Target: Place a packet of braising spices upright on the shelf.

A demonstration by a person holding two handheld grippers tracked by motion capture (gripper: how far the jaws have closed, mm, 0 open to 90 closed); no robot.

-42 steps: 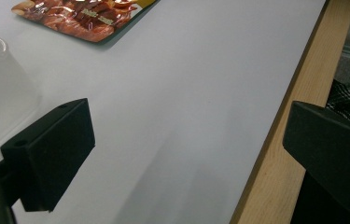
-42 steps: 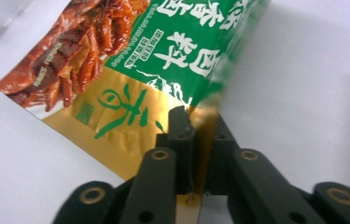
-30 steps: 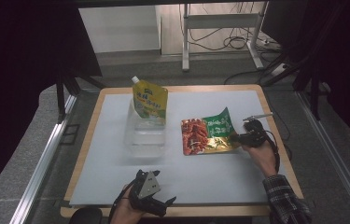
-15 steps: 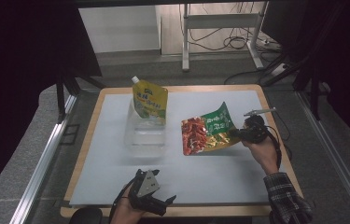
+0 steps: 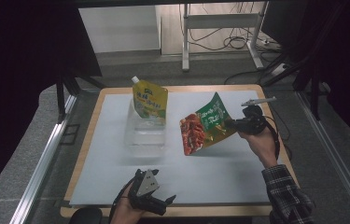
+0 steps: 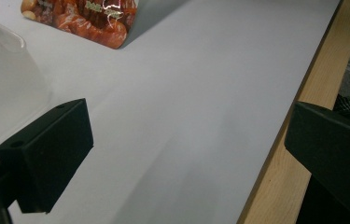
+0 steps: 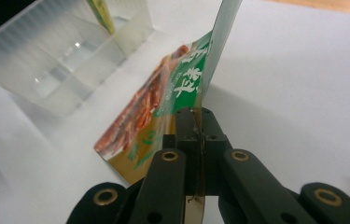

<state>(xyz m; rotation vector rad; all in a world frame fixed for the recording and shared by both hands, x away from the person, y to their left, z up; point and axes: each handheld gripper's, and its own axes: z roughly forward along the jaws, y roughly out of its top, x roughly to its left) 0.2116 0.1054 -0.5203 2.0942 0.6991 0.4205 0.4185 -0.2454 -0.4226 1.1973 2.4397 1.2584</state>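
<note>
Right gripper (image 7: 196,140): clamped on edge of snack pouch (image 5: 205,128), tilted up, lower corner apparently touching the desk (image 5: 238,163). Clear container (image 5: 145,128) lies leftward, beyond pouch, holding yellow pouch (image 5: 150,100). Left gripper (image 5: 156,203): jaws apart, idle at near edge, farther from it.

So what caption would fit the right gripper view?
Claw pinching the edge of a red-green snack pouch beside a clear plastic tub.

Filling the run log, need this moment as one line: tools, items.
right tool: shut on snack pouch edge, tilted up off mat | left tool: open, near front edge | yellow pouch: in clear bin
</note>
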